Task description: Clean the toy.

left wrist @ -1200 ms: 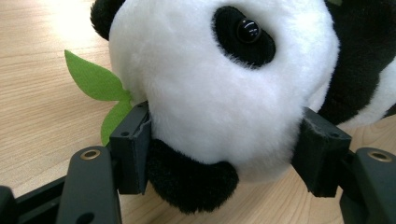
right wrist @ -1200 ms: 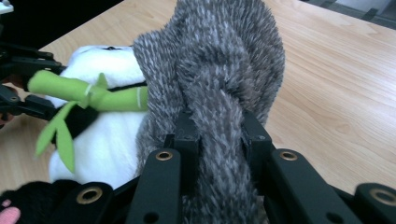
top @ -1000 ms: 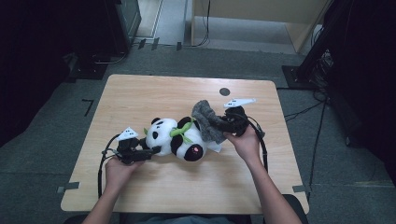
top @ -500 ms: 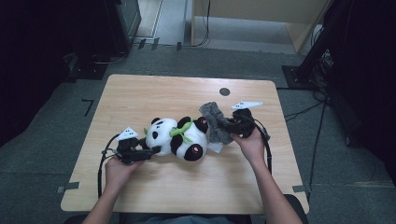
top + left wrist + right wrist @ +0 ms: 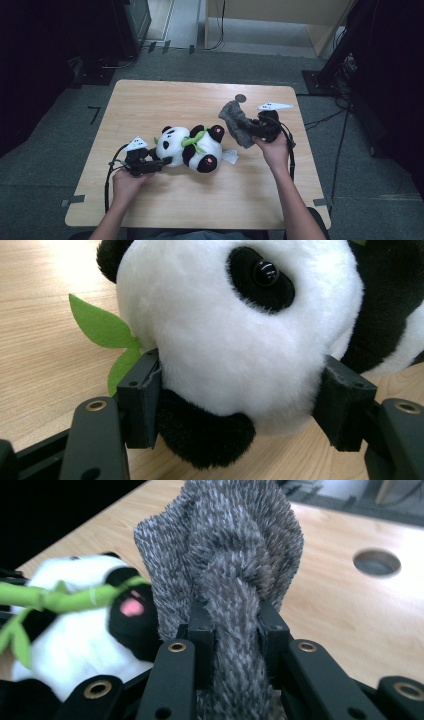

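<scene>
My left gripper (image 5: pixel 159 163) clamps the panda's (image 5: pixel 192 148) head at table (image 5: pixel 165 100) centre-left, unmoved; my right gripper (image 5: pixel 254 131), pinched on the grey cloth (image 5: pixel 238 121), has drawn it rightward off the toy (now apart), so I judge separation done

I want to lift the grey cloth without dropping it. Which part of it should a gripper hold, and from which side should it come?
Probably the bunched, rope-like fold of the grey cloth, where the right gripper is shut on it now. That part is narrow and thick enough to sit between the pads. Come from the table's right, away from the panda.
</scene>
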The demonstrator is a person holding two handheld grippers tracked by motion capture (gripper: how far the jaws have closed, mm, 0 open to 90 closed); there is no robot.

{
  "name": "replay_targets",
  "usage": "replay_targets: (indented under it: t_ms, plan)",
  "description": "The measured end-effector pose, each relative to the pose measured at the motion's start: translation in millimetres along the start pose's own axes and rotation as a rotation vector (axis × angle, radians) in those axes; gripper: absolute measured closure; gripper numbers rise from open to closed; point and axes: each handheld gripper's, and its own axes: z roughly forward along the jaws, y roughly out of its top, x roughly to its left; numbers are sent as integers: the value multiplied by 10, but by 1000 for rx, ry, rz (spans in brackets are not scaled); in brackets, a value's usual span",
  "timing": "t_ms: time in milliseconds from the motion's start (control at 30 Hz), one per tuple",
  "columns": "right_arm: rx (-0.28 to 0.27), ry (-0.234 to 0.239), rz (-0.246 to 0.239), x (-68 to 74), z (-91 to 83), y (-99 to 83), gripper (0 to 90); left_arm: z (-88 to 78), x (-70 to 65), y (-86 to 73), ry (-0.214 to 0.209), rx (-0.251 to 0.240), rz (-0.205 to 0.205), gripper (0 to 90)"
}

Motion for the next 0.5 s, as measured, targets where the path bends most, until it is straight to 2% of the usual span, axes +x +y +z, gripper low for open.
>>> replay_targets:
  t_ms: [100, 267, 400, 500]
  plan:
    - [-13, 18, -30, 110, 11, 75, 746, -1, -4, -2, 4, 0, 4, 312]
    - [-3, 44, -87, 308, 109, 154, 746, -2, -9, -12, 7, -4, 5, 311]
    - [29, 83, -107, 426, 242, 129, 744, -1, -11, -16, 8, -6, 5, 312]
    - [55, 94, -129, 487, 349, 65, 742, 0, -10, -14, 7, -6, 3, 312]
